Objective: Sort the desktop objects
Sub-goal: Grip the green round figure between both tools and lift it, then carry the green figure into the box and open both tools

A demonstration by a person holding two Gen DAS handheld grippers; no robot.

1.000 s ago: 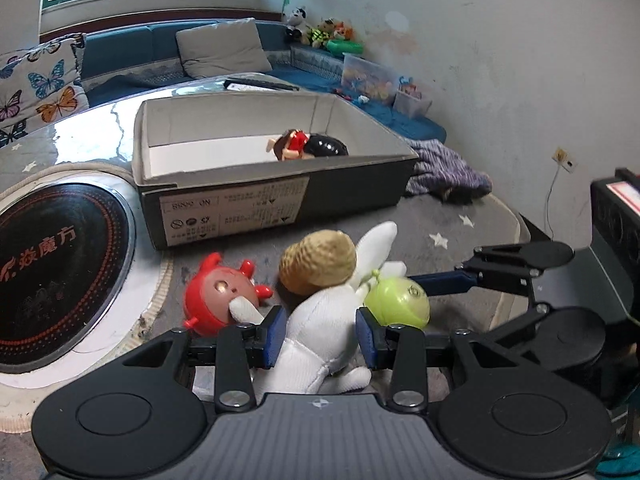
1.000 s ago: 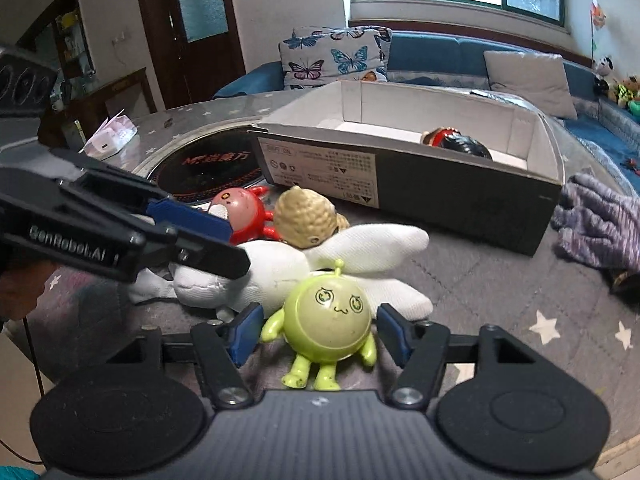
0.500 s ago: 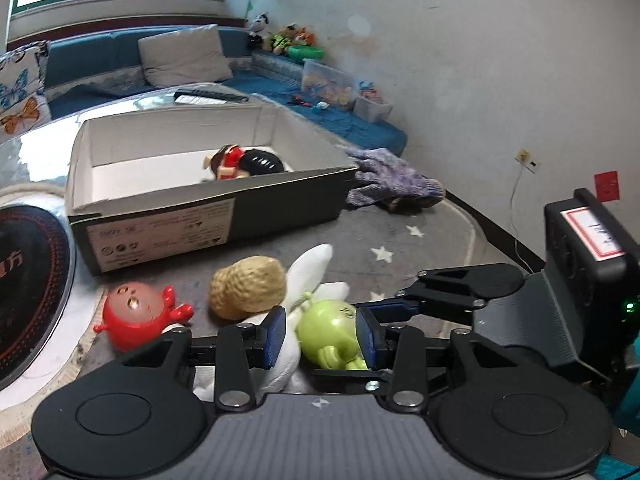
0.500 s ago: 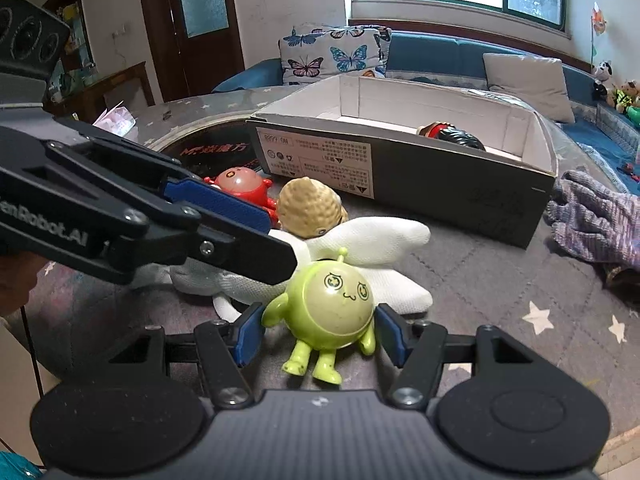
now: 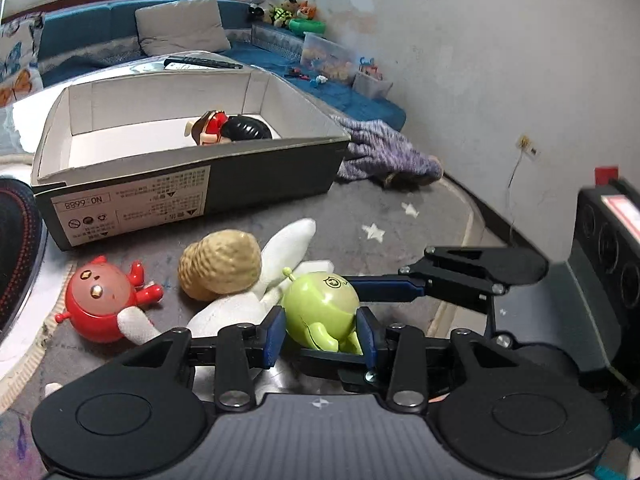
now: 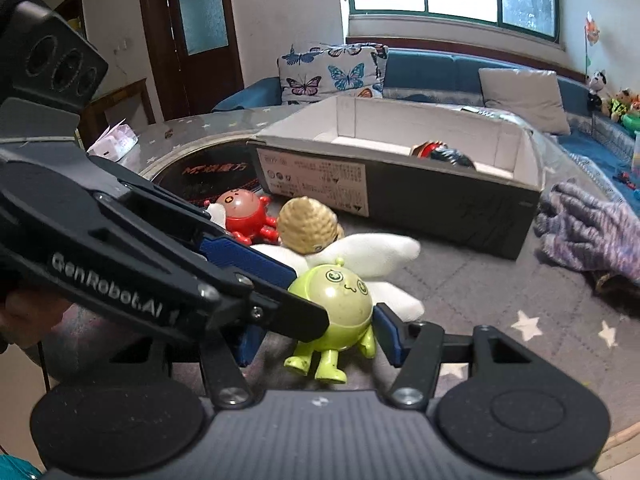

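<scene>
Two claws meet at one little green toy on the bench.

The green toy (image 5: pixel 320 308) sits between the blue pads of the left claw (image 5: pixel 320 338), and the pads touch both of its sides, so the claw is squeezing it. The right claw (image 6: pixel 316 338) is around the same toy too, but I cannot tell if its pads press on it. The toy rests against a white plush bunny (image 5: pixel 280 248). A tan peanut toy (image 5: pixel 220 270) lies on the bunny, and a red round toy (image 5: pixel 102 298) is just beside them. Behind them stands a cardboard box (image 5: pixel 260 182) with a red and black doll (image 5: pixel 230 130) inside. A purple cloth (image 5: pixel 384 156) lies next to the box.
</scene>
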